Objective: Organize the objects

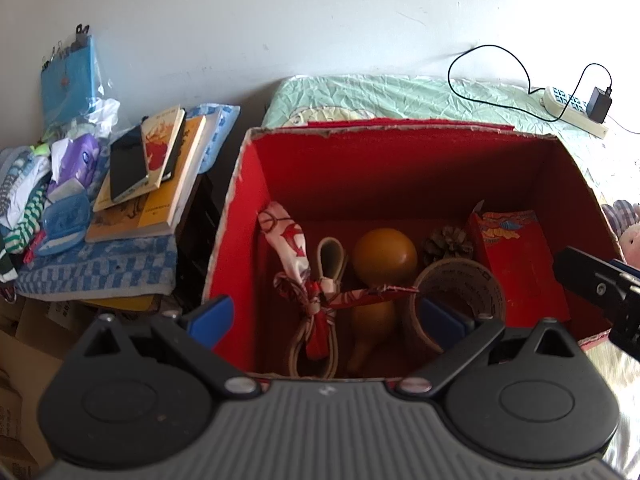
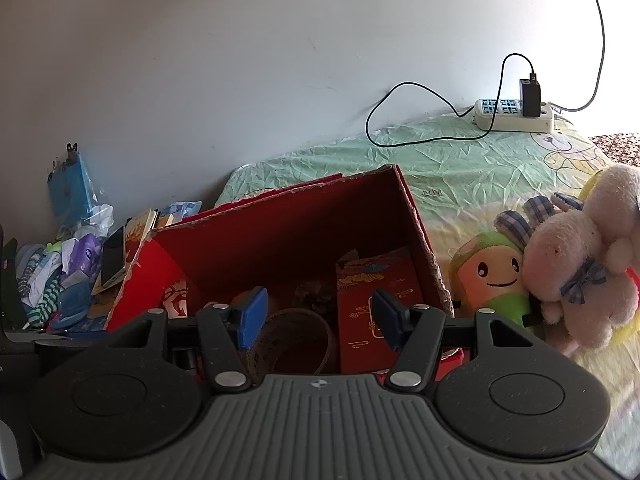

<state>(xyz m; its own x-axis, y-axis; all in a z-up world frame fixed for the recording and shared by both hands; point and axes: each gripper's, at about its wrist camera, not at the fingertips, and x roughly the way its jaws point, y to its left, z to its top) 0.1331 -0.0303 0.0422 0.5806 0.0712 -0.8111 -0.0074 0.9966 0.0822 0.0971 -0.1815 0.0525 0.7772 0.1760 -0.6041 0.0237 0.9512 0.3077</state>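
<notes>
Both the left gripper [image 1: 326,320] and the right gripper [image 2: 316,316] are apart and empty above the box [image 1: 400,130]. Reaching down, the ribbon [image 1: 320,300] below may snag a finger.

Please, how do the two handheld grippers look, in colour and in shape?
The left gripper and right gripper look alike: a grey ribbed body, black linkage arms with silver rivets, two round black discs, and blue ribbed finger pads. No hands or sleeves show.

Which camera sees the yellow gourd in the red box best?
The left wrist view: it looks down into the red box and shows the whole gourd between the scarf and the tape roll. In the right wrist view only an orange sliver shows behind the gripper finger.
</notes>
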